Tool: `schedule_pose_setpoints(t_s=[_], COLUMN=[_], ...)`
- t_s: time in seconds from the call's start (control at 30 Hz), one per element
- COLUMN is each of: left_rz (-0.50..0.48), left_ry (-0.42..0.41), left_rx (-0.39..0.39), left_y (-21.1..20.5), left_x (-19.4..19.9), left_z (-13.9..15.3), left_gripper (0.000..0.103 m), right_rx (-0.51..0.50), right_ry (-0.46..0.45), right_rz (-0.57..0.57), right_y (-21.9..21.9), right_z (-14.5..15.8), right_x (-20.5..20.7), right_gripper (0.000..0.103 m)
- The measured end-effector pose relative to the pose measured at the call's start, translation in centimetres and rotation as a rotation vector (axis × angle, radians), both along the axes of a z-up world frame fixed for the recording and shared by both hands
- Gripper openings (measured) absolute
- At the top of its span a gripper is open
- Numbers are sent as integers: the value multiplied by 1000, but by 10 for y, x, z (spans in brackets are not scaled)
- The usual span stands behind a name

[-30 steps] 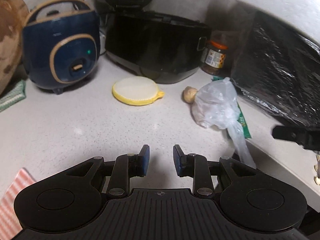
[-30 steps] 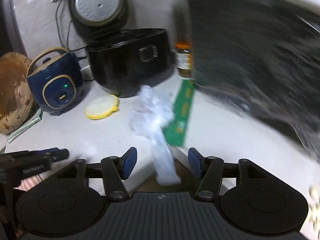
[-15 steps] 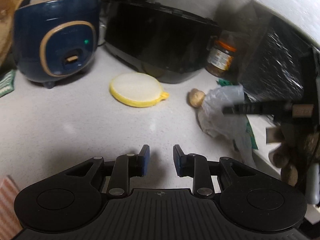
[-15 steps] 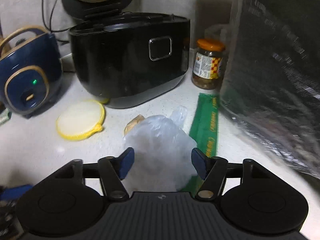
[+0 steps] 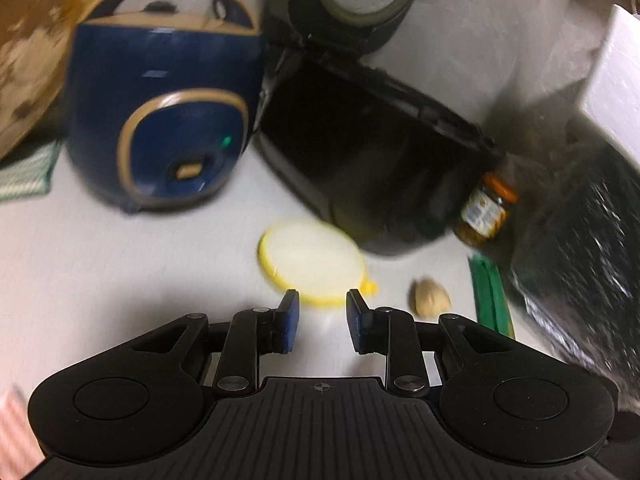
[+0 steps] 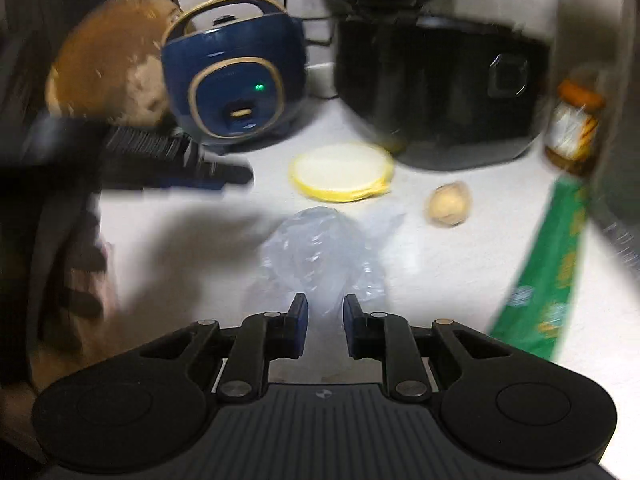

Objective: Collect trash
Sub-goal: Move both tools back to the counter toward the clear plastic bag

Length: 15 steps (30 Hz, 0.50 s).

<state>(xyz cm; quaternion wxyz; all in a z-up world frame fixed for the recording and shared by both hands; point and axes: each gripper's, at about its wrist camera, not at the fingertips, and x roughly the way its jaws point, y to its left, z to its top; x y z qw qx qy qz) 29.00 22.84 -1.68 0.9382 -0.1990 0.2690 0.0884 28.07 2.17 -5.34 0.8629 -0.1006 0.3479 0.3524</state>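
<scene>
A crumpled clear plastic bag (image 6: 320,252) hangs in front of my right gripper (image 6: 325,316). Its narrow end sits between the blue pads, and the jaws are closing on it. To the right lie a small beige lump (image 6: 448,204) and a long green wrapper (image 6: 548,276). A yellow-rimmed round lid (image 6: 342,176) rests further back. My left gripper (image 5: 322,320) stands open and empty just short of that lid (image 5: 312,262). The lump (image 5: 430,298) and the green wrapper (image 5: 490,300) lie to its right. The bag does not show in the left wrist view.
At the back stand a blue rice cooker (image 5: 168,120), an open black cooker (image 5: 372,168) and a jar (image 5: 486,212). A black crinkled bag (image 5: 580,260) fills the right side. A wooden board (image 6: 108,60) leans at the left. The blurred left gripper (image 6: 224,174) reaches in from the left.
My right gripper narrowed around the plastic bag, and the bag left its place beside the lump and green wrapper. My left gripper moved forward toward the yellow lid, its opening unchanged.
</scene>
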Motion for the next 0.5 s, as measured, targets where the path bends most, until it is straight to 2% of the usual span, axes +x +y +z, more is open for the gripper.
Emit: schedule_pose_setpoints(t_s=[0.13, 0.2, 0.3, 0.43, 0.5], left_rz=[-22, -19, -7, -22, -32], left_ry=[14, 21, 50, 76, 78], left_rx=[47, 70, 104, 134, 162], left_y=[7, 13, 26, 35, 35], left_x=[42, 60, 87, 117, 128], left_z=[3, 1, -3, -7, -9], left_gripper=[29, 29, 29, 29, 29], right_rx=[-83, -93, -72, -48, -36], right_ry=[-103, -114, -101, -148, -163], right_rz=[-170, -256, -319, -359, -382], right_y=[-18, -32, -47, -57, -60], right_z=[1, 3, 9, 21, 25], right_x=[7, 14, 23, 12, 6], right_gripper=[19, 19, 20, 43, 46])
